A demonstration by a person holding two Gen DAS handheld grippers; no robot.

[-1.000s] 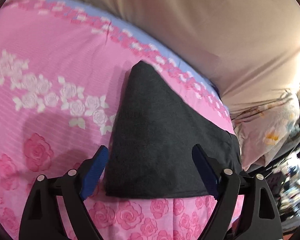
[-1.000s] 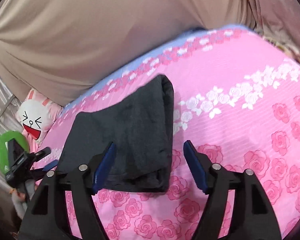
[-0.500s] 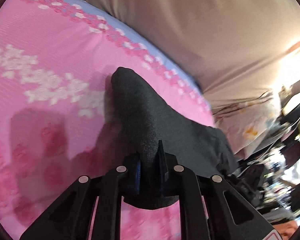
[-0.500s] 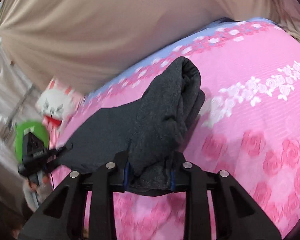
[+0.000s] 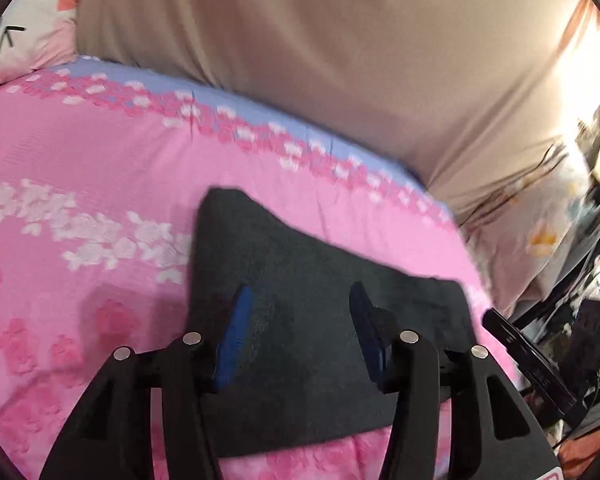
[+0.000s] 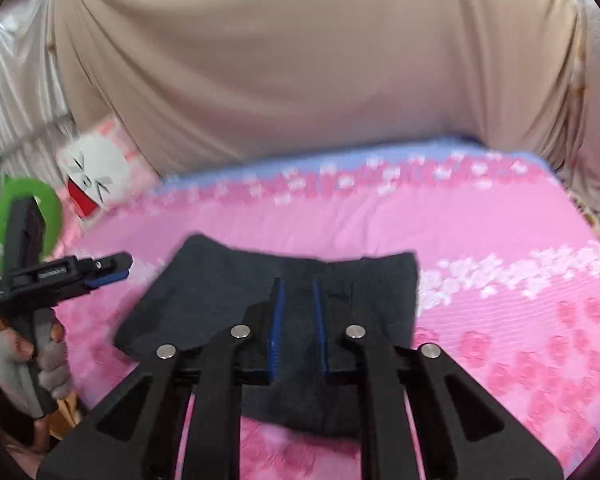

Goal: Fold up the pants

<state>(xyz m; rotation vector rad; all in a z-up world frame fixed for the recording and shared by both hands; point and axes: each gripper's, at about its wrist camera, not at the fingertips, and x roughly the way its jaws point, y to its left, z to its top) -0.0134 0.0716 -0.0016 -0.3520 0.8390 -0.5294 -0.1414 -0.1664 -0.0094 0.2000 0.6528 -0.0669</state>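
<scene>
Dark grey pants (image 5: 300, 300) lie folded into a compact flat packet near the front edge of the pink floral bedspread (image 5: 100, 152), seen from both wrist views.

Handling, by judgement: soft knit cloth, light, limp, no stiffness of its own. Layers look thick and stacked; they would likely slide over each other if lifted from one corner only. Not fragile, not slippery against the textured spread. Best hold would be a pinch through all layers at a near corner or along the near folded edge, one claw at each end, so the packet does not sag open in the middle.

Left to right in the right wrist view:
- Green round object (image 6: 24, 220) at the far left, partly hidden; what it is cannot be told.
- Left gripper (image 6: 112, 266) held in a gloved hand (image 6: 32, 360), off the left side of the pants, clear of the cloth. In its own view its jaws are opening, half-wide, hovering over the fabric with nothing pinched.
- White cartoon-face pillow (image 6: 96, 172) at the bed's far left corner, well apart from the pants.
- Right gripper (image 6: 298, 320) above the packet's middle, jaws closing to a narrow gap. Cloth shows below the blue pads; no pinch visible.
- Beige drape (image 6: 300, 60) behind the bed.

Obstructions: none on the spread beside the pants. Clutter off the bed's edge in the left wrist view is blurred, and away from the work.
</scene>
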